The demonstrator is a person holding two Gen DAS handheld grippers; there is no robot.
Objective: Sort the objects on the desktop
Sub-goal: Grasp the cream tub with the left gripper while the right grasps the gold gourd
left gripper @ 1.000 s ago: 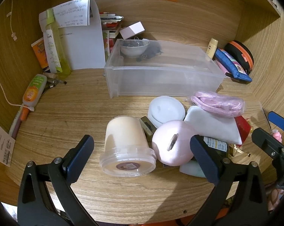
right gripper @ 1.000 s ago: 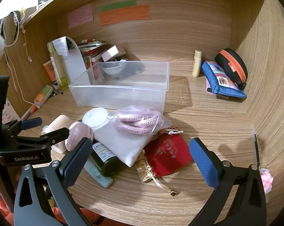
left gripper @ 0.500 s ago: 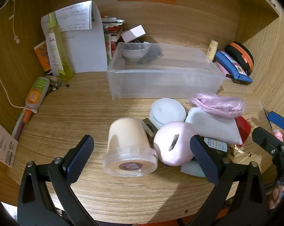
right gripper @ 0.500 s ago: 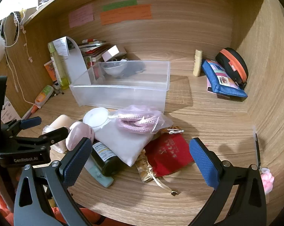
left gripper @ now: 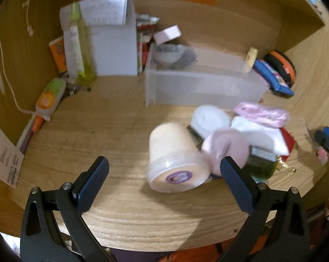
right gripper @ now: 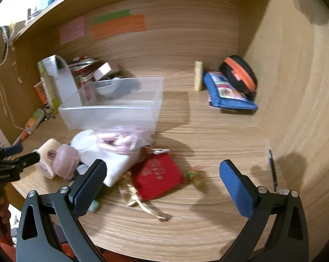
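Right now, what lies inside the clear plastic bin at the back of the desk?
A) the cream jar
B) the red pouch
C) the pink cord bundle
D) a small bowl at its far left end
D: the small bowl sits inside the clear bin at its far left end, while the cream jar, red pouch and pink cord bundle all lie on the desk in front of it.

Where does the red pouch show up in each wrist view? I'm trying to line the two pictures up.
Left wrist: the red pouch is only a sliver at right of centre, mostly hidden behind the white packet.
Right wrist: the pouch lies in full view, low and just left of centre, between the open fingers.
Shared landmark: the clear plastic bin, behind the pile in both views.
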